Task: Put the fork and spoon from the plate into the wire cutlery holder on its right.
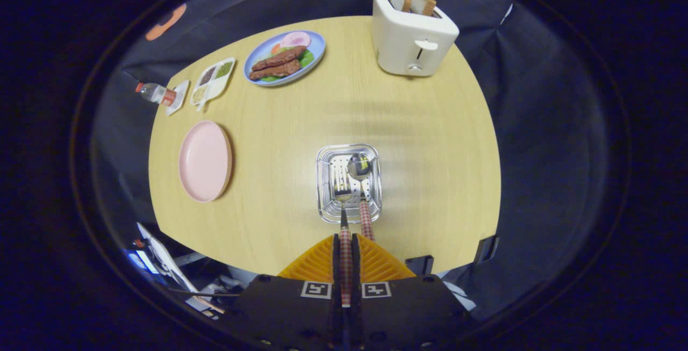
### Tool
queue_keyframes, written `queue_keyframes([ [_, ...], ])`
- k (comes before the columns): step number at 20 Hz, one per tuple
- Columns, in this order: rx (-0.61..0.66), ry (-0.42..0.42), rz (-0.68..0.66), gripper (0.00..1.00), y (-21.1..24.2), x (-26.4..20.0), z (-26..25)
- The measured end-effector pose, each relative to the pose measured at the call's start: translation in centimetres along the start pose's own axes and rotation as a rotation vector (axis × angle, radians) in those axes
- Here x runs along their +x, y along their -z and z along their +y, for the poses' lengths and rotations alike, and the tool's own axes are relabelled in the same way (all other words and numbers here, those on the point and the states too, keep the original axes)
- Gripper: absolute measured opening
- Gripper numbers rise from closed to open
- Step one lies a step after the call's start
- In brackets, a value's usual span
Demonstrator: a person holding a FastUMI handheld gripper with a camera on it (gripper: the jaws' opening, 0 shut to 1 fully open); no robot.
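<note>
We see the jaws [345,265] closed together on the checked handle of the fork [343,216], which runs straight ahead along their own line. Its long axis points away from us, tines leading, and the tines sit down inside the wire cutlery holder [349,183] just ahead of the jaws. The handle stays pinched between the two fingers, its rear end reaching back between the tag markers.

The spoon [361,179] stands in the same holder just beside the fork, on its right. Its bowl lies deeper in the holder, and its checked handle slants back toward the jaws over the near rim, clear of them.

The pink plate [205,160] lies bare, well off to the left of the jaws on the worktop [419,141]. Far beyond the holder stand a white toaster [413,36] with bread and a blue plate of food [285,58].
</note>
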State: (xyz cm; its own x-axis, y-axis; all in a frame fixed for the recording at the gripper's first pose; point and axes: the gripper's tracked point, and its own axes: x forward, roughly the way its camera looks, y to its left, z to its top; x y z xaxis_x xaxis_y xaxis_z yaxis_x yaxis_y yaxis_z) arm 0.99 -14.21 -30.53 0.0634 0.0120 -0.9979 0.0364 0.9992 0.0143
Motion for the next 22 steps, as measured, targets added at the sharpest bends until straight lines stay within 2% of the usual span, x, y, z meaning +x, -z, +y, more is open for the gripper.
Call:
queue_keyframes([
  [9,0.020,0.009,0.086,0.06,-1.9,1.7,0.6],
  [16,0.013,0.021,0.027,0.10,-2.3,1.7,0.7],
  [19,-0.002,0.033,-0.053,0.12,-2.8,0.7,0.5],
  [22,-0.001,0.032,-0.102,0.21,-2.3,-0.3,1.1],
])
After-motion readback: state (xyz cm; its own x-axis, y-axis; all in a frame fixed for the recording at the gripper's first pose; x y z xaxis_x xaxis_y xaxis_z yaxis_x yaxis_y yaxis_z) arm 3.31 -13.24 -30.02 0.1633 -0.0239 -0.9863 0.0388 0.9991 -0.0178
